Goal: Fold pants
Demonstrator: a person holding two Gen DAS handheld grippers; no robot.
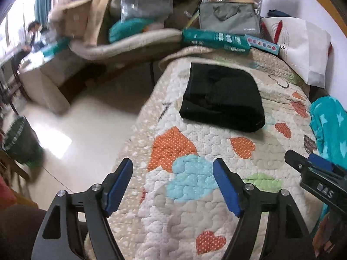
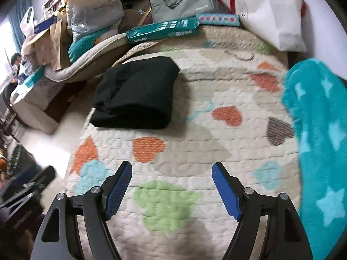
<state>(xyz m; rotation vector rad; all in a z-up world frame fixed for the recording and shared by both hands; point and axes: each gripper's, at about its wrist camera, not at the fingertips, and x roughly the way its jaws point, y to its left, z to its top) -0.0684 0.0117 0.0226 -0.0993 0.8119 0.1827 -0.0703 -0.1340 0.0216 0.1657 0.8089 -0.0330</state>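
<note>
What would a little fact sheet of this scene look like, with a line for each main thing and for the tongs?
pants: black pants, folded into a compact bundle, lying on the quilt
surface: heart-patterned quilt on a bed
left tongs: left tongs open, nothing between the blue pads, apart from the pants
right tongs: right tongs open, nothing between the pads, apart from the pants
beside: teal star blanket at the quilt's right edge
far end: green packet and white bag
task state: the fold looks finished
</note>
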